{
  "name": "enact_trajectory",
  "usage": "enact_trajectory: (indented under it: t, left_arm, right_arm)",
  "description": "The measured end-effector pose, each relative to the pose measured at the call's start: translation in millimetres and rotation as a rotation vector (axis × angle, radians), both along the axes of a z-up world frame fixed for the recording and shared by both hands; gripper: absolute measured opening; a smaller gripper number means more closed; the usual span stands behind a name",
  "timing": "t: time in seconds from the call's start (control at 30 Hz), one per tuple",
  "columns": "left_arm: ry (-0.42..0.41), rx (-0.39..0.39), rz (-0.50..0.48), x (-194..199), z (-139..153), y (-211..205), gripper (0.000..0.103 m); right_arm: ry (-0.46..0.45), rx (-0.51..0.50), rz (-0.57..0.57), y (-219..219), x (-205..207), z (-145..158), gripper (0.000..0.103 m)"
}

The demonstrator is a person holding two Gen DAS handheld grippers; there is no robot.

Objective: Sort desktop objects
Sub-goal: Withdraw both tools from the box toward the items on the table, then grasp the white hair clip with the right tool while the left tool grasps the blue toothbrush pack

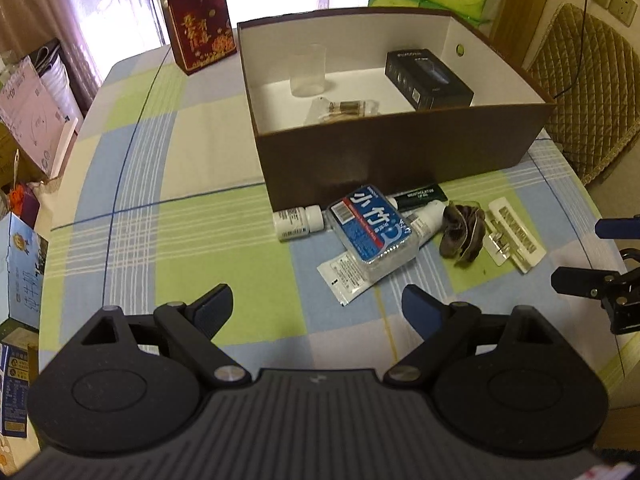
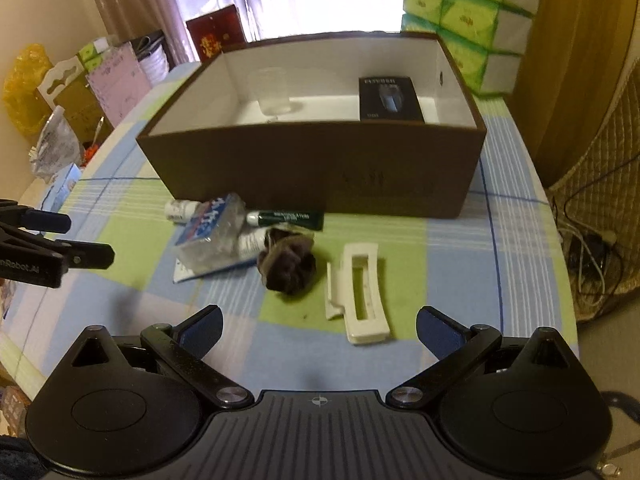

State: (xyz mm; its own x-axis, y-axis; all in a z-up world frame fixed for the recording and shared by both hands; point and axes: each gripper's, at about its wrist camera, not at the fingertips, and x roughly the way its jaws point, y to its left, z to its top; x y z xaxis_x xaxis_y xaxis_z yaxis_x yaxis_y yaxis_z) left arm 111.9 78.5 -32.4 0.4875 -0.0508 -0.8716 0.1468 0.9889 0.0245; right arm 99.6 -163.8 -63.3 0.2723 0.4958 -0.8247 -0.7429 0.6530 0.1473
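desktop objects lie in a loose cluster on the checked tablecloth (image 1: 168,152), just in front of the near wall of a brown cardboard box (image 1: 400,152) with a white inside. in the cluster i see a small white pill bottle (image 1: 298,222) on its side at the left, a clear plastic case with a blue label (image 1: 370,232) resting on a flat white sachet (image 1: 346,276), a dark green tube (image 2: 286,219) close against the box, a white tube (image 1: 430,218) beside it, a crumpled brown scrunchie (image 2: 288,266), and at the right a cream hair claw clip (image 2: 362,296).

inside the box stand a clear plastic cup (image 1: 308,70) at the far left and a black product carton (image 1: 428,78) at the far right.

my left gripper (image 1: 318,308) hangs above the near edge of the cloth with its blue-padded fingers spread wide and nothing between them. my right gripper (image 2: 318,330) is likewise spread and empty, its fingers just near of the clip.

the left wrist view looks down into the box steeply enough to show a small clear bag of brass-coloured parts (image 1: 346,109) on its floor, which the right wrist view hides behind the near wall. it also shows the red gift bag (image 1: 200,24) whole at the far left. the right wrist view shows the clip's open slot and the green tube's full length, and a tangle of cables (image 2: 588,256) on the floor at the right.
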Motion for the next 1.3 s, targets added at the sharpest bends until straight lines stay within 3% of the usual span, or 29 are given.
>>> enact_trajectory:
  t: [0.17, 0.5, 1.0, 1.07, 1.17, 1.3]
  left_arm:
    - [0.009, -0.002, 0.021, 4.3, -7.1, 4.5, 0.089]
    - [0.041, -0.015, 0.032, 16.5, -22.8, 8.3, 0.089]
    - [0.076, -0.016, 0.020, 42.4, -45.6, 0.9, 0.089]
    - [0.080, -0.021, 0.016, 45.5, -48.4, -0.7, 0.089]
    - [0.083, -0.037, 0.007, 51.0, -51.2, -3.8, 0.089]
    - [0.079, -0.070, 0.000, 59.5, -50.9, -8.3, 0.089]
  right_arm:
    - [-0.011, -0.016, -0.020, -0.2, 3.9, -10.2, 0.099]
    - [-0.012, -0.042, -0.002, 8.6, 12.0, -31.0, 0.073]
    - [0.020, -0.067, 0.014, 28.5, 35.7, -63.4, 0.058]
    - [0.018, -0.073, 0.017, 30.8, 37.5, -67.5, 0.055]
    - [0.013, -0.079, 0.011, 31.7, 40.9, -72.0, 0.041]
    - [-0.011, -0.090, -0.039, 26.3, 49.0, -72.0, 0.040]
